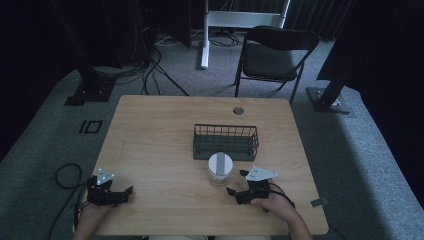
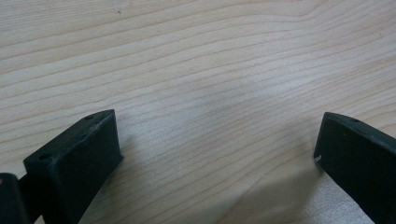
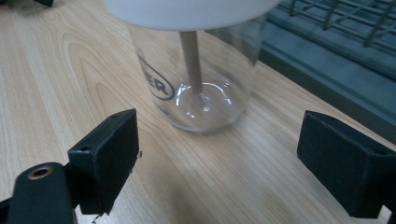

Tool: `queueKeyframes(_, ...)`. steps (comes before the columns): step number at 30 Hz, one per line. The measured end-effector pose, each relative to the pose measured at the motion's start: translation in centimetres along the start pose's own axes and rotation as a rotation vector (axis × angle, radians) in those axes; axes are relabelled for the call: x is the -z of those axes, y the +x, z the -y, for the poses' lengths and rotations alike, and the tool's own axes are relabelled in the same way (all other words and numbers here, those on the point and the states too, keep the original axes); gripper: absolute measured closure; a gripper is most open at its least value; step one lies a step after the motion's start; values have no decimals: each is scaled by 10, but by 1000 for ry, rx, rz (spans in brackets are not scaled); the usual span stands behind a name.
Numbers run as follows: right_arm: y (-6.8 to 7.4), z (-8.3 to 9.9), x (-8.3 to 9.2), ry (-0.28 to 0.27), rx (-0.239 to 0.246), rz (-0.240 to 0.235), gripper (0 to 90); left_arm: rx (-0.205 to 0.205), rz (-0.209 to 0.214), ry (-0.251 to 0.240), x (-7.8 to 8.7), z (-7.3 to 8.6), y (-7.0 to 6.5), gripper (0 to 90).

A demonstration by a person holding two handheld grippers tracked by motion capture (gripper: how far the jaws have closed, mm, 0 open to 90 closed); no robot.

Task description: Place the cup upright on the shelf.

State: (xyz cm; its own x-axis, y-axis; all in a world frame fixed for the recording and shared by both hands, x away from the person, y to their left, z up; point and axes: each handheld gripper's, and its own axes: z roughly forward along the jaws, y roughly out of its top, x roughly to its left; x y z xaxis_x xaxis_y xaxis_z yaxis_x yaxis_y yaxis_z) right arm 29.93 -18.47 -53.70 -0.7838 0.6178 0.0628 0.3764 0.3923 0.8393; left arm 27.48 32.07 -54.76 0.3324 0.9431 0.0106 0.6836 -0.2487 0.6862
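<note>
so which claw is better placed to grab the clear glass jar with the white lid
Right. The right claw is open beside the clear glass jar with the white lid, which stands just ahead of its jaws. The left claw sits open over bare wooden table, far off.

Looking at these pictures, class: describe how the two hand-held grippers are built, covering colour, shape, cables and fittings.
Both the left gripper and the right gripper are black, each with two blocky, flat-faced jaws. Each carries a grey three-cornered plate on top. A black cable loops from the left one onto the floor. In the right gripper view, a brass-coloured ring sits by one jaw.
</note>
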Motion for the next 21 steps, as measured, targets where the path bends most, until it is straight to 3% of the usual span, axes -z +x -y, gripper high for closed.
queueKeyframes(21,8,-8,-18,-57,-19,-45,125,0,0,0,0,0,0,6)
